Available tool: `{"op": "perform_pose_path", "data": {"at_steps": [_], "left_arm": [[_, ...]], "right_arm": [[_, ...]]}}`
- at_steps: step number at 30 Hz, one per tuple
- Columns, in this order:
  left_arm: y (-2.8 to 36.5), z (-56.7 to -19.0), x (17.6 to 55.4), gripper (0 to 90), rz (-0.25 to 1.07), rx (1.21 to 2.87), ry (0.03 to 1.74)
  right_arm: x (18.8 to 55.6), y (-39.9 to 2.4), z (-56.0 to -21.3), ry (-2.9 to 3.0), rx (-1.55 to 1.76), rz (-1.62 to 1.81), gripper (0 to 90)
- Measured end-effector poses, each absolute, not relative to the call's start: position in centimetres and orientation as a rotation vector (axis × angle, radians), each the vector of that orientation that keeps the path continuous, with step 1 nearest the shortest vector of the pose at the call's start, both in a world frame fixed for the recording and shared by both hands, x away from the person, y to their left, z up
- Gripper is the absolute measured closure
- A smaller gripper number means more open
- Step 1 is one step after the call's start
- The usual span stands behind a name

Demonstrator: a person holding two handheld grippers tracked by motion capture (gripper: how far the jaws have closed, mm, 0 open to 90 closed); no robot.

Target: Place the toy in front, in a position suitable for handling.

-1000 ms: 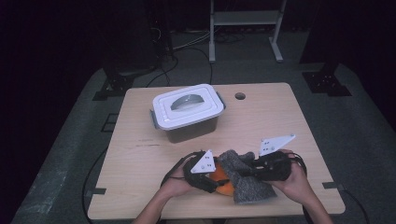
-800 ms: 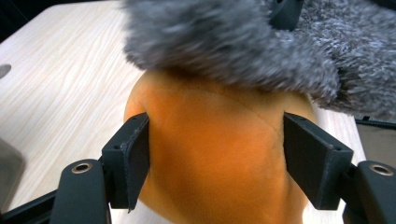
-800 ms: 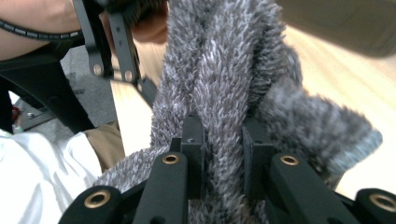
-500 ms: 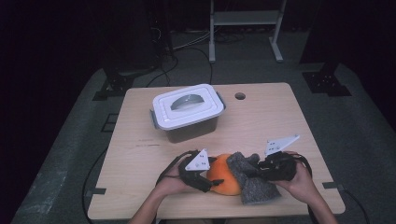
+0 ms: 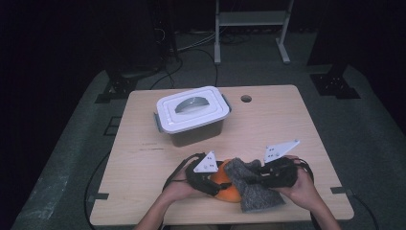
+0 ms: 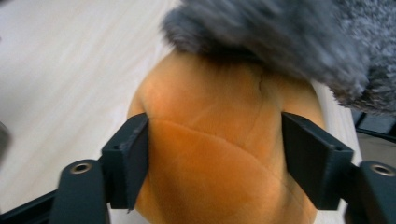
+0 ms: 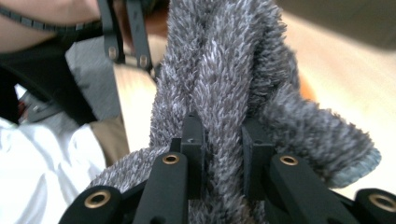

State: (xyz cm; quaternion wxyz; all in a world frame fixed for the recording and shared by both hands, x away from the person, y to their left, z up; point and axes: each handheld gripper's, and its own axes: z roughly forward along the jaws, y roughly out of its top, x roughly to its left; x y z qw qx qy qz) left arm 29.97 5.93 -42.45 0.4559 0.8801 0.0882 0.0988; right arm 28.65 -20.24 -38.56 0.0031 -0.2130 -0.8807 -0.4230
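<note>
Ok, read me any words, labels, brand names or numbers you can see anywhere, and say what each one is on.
No readable text in these pictures.
White box: the lid is plain, with no label to be seen.
Grey plates on the grippers: small dark dots, no letters.
Orange plush and grey fuzzy cloth: no tag or print on the sides shown.
Table: faint dark marks near its left side, too small to read as anything.

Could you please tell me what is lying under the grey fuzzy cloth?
An orange soft ball lies partly under the grey cloth; its covered side cannot be seen.
</note>
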Motion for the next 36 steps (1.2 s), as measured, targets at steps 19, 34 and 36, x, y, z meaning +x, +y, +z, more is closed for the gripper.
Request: {"op": "perform_pose_path", "data": {"at_steps": [19,34,36], "left_arm": [[6.9,-42.2,30.2,31.1,0.282,2.157,0.215],[5.8,-42.8,30.0,13.4,0.260,2.187,0.224],[5.7,-42.9,29.8,13.8,0.271,2.191,0.215]], "right_arm": [[29.6,-22.1,-39.6,-2.739,-0.776,-1.346,74.5],[28.5,-19.7,-38.9,-2.786,-0.646,-1.362,74.5],[28.3,-19.2,-38.5,-2.788,-0.619,-1.384,74.5]]}}
